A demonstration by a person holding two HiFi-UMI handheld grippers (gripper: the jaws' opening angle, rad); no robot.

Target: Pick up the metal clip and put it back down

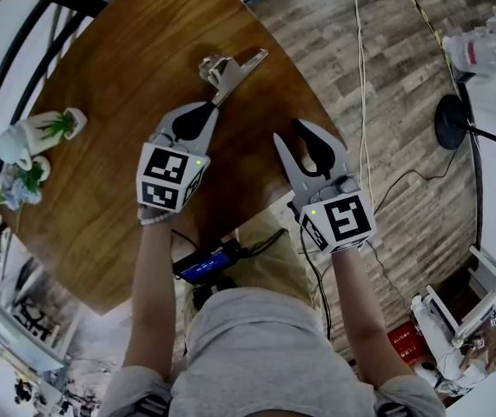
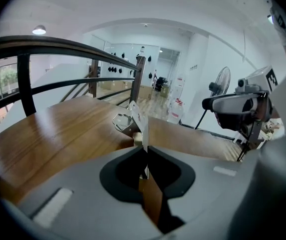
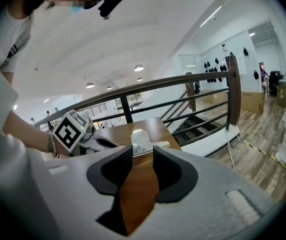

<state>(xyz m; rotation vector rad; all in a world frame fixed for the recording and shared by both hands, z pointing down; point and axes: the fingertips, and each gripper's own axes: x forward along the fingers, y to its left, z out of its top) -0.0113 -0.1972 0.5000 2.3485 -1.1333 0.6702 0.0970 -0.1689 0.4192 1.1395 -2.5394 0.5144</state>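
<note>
A shiny metal clip (image 1: 228, 69) lies on the round wooden table (image 1: 100, 85), toward its far side. My left gripper (image 1: 211, 109) reaches its near end. In the left gripper view the clip's thin flat lever (image 2: 143, 132) stands on edge between the nearly closed jaws, and my left gripper (image 2: 144, 148) is shut on it. My right gripper (image 1: 289, 131) hovers over the table's right edge, open, with nothing between its fingers. The right gripper view looks past my right gripper (image 3: 141, 151) to the clip (image 3: 141, 141), with the left gripper (image 3: 72, 129) beside it.
A white vase with a green plant (image 1: 43, 133) and a bunch of flowers (image 1: 20, 188) stand at the table's left edge. A dark railing (image 2: 57, 46) curves round the far side. A fan base (image 1: 452, 120) and cables (image 1: 360, 102) lie on the plank floor at the right.
</note>
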